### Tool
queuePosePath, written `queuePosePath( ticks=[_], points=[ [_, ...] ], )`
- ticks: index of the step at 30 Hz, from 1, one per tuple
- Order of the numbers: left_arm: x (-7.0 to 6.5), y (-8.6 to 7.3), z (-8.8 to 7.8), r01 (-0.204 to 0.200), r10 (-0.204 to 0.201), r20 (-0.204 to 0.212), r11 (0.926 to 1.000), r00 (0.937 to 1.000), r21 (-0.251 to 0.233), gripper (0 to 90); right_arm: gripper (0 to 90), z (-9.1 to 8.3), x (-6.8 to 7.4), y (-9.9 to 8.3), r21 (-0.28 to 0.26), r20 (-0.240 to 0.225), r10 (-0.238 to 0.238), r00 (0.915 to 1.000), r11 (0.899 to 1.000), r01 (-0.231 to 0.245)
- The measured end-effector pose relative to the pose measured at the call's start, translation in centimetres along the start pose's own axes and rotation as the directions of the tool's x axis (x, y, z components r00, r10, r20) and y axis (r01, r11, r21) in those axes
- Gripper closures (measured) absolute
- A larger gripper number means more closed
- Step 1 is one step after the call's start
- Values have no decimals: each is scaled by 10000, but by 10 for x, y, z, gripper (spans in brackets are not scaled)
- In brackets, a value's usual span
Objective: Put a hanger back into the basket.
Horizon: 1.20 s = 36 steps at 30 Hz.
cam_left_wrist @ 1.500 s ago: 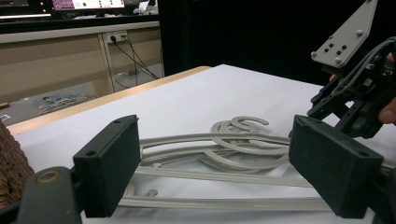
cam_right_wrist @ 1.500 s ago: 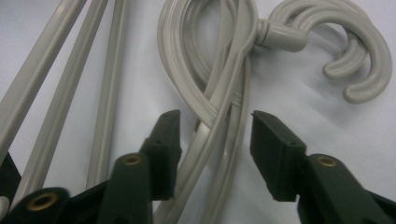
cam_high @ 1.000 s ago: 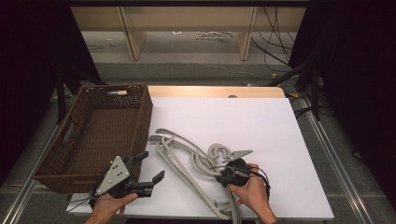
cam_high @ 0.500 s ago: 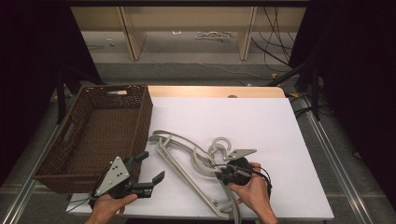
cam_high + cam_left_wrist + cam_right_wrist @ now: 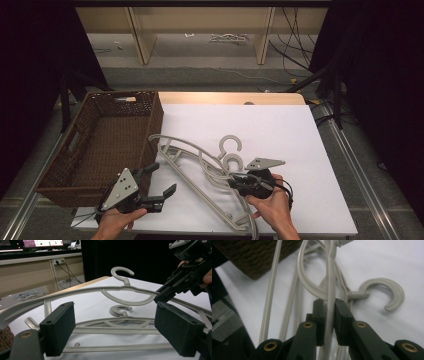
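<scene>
Several grey plastic hangers lie tangled on the white table [image 5: 290,130]. The top hanger [image 5: 186,146] is tilted up off the pile, its hook [image 5: 230,143] clear of the lower hanger's hook [image 5: 233,161]. My right gripper [image 5: 233,181] is shut on this hanger's thin bar [image 5: 329,277], and its jaws have just been closing on it. In the right gripper view the pads [image 5: 320,315] pinch the bar from both sides. My left gripper [image 5: 162,179] is open at the front left, empty, and faces the raised hanger [image 5: 100,290].
A brown wicker basket [image 5: 156,117] stands at the table's left edge, just beyond my left gripper. The far and right parts of the white table are bare. Shelving and cables lie beyond the table's far edge.
My right gripper has risen slightly with the top hanger. That hanger's hook has lifted away from the lower hook. The left gripper has stayed put.
</scene>
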<state>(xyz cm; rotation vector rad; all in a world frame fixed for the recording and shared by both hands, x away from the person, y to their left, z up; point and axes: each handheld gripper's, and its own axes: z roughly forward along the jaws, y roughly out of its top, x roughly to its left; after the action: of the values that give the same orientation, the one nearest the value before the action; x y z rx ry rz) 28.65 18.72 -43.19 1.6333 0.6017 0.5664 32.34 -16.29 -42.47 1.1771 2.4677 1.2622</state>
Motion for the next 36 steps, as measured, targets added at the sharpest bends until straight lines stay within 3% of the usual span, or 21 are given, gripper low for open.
queuePosePath(
  ticks=[6,11,17,23,27,29,32,36],
  points=[
    [-1,0,0,26,-26,-26,10000,10000,73,167,818,-6,3,4,-328,51,-255,9997,9991,257],
    [0,0,0,-19,19,-32,10000,10000,77,167,824,-14,-1,5,-946,-316,351,9989,9948,-380],
    [-1,0,0,21,-21,-22,10000,10000,93,167,824,-23,3,13,-1276,-327,267,9991,9913,-306],
    [0,1,-1,-26,26,-43,10000,10000,61,167,825,-34,1,16,-1425,-240,-202,9995,9897,166],
    [1,3,-3,-219,218,-264,9998,9994,-17,164,825,-46,-1,14,-1383,42,-765,9971,9874,763],
    [2,4,-5,-173,169,-317,9997,9994,-144,163,825,-49,-2,12,-1297,-96,-953,9954,9872,933],
    [2,5,-5,-458,454,-429,9989,9980,-79,162,825,-54,-3,9,-1189,5,-1179,9930,9860,1172],
    [-2,5,-1,-535,537,-321,9985,9980,86,162,826,-59,-7,2,-996,-127,-1437,9895,9849,1417]
  ],
)
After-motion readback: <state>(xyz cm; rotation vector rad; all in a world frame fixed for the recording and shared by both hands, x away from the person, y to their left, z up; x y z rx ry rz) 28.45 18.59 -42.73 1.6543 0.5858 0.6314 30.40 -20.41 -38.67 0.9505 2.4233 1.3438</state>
